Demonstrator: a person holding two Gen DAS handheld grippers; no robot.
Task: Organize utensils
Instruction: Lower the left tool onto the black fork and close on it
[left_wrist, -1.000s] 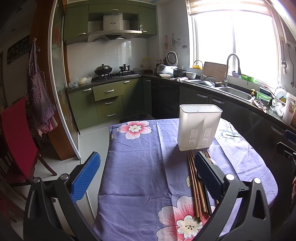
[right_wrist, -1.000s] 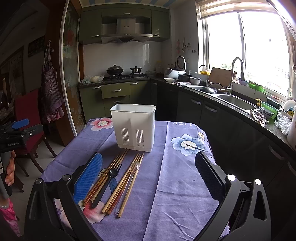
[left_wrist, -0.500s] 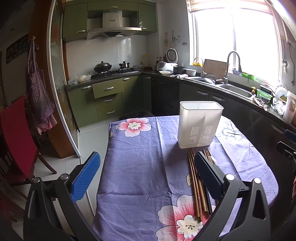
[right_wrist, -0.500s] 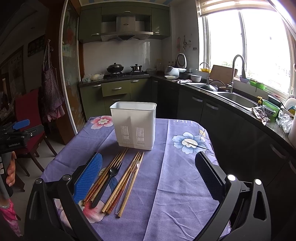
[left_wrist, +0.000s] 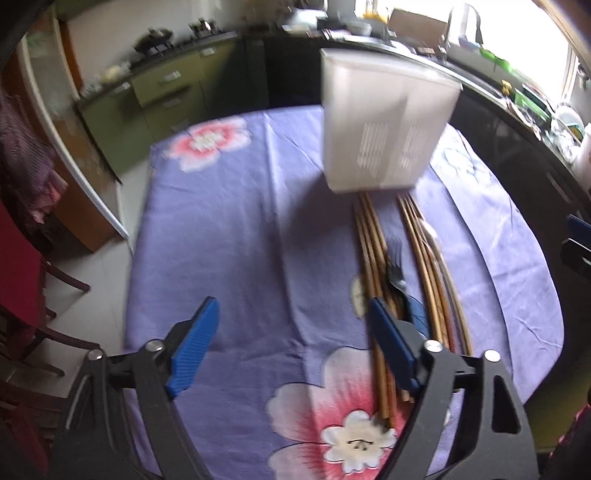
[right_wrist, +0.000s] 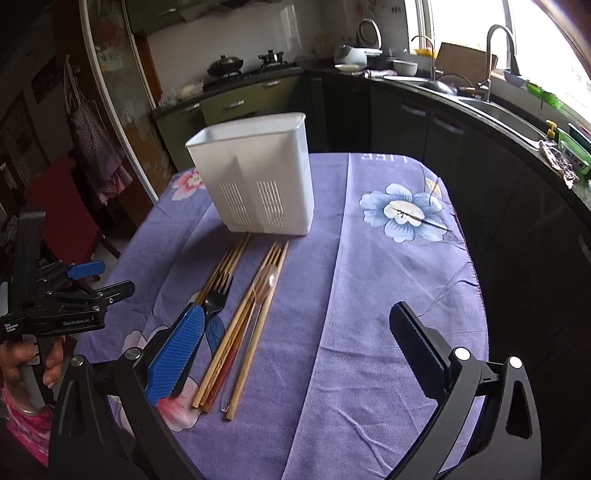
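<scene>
A white slotted utensil holder (right_wrist: 258, 181) stands upright on the purple flowered tablecloth (right_wrist: 369, 295); it also shows, blurred, in the left wrist view (left_wrist: 384, 129). In front of it lie two bundles of wooden chopsticks (right_wrist: 255, 314), a black fork (right_wrist: 216, 299) and a clear plastic spoon (right_wrist: 266, 280). The chopsticks (left_wrist: 373, 266) and fork (left_wrist: 395, 266) show in the left wrist view too. My left gripper (left_wrist: 291, 347) is open above the cloth, its right finger over the left chopstick bundle. My right gripper (right_wrist: 295, 354) is open and empty, its left finger over the fork's handle.
The table edge (right_wrist: 476, 280) drops off on the right toward dark cabinets and a counter with a sink (right_wrist: 498, 110). A red chair (left_wrist: 18, 280) stands left of the table. The left gripper's body (right_wrist: 62, 306) shows at the right view's left edge.
Both grippers have tilted down and moved in toward the utensils. The left view is now motion-blurred. Both stay open; nothing was picked up.
</scene>
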